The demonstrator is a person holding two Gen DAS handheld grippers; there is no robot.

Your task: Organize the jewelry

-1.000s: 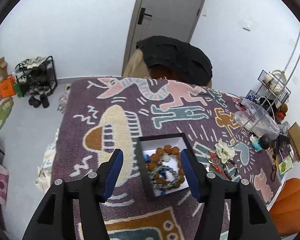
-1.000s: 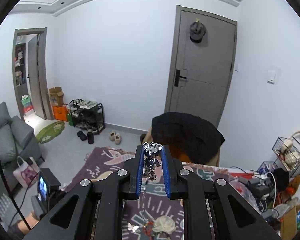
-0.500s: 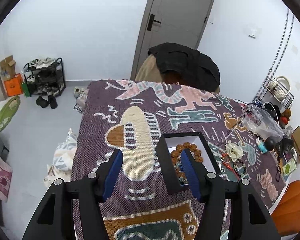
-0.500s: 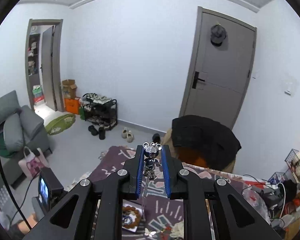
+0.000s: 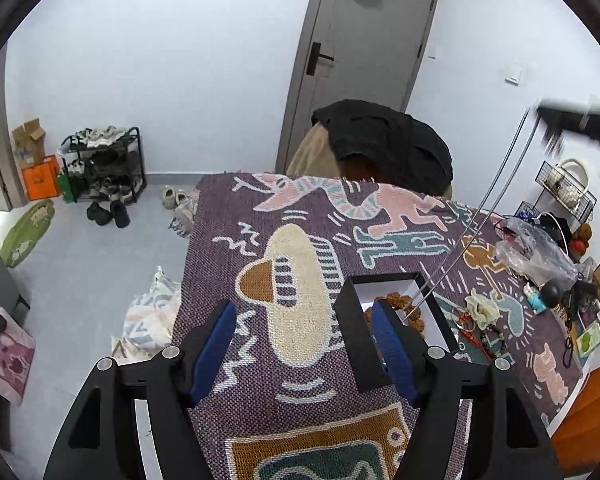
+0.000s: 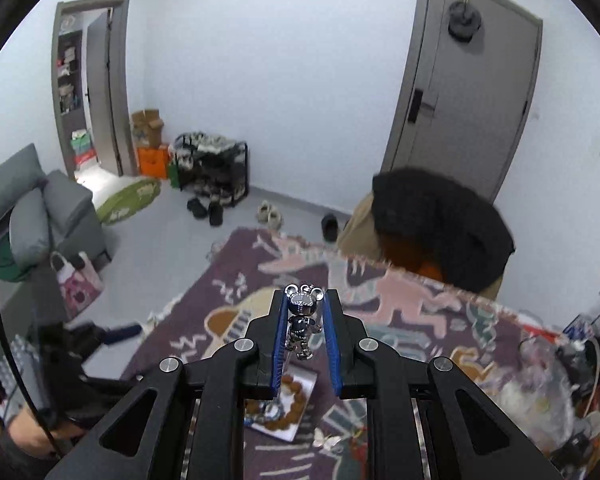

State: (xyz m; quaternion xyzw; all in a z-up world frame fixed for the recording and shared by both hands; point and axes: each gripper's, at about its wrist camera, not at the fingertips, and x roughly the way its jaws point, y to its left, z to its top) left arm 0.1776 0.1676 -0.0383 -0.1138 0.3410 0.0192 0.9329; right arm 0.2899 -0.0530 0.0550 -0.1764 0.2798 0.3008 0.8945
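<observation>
there, bear pendant (image 6: 300, 322) above box (image 6: 300, 384)

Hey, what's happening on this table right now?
A person is sorting jewelry with two handheld grippers. The right gripper holds a silver bear pendant, its chain trailing down toward the black box of bead bracelets. The left gripper, jaws just opening, straddles the box's near wall.
</observation>
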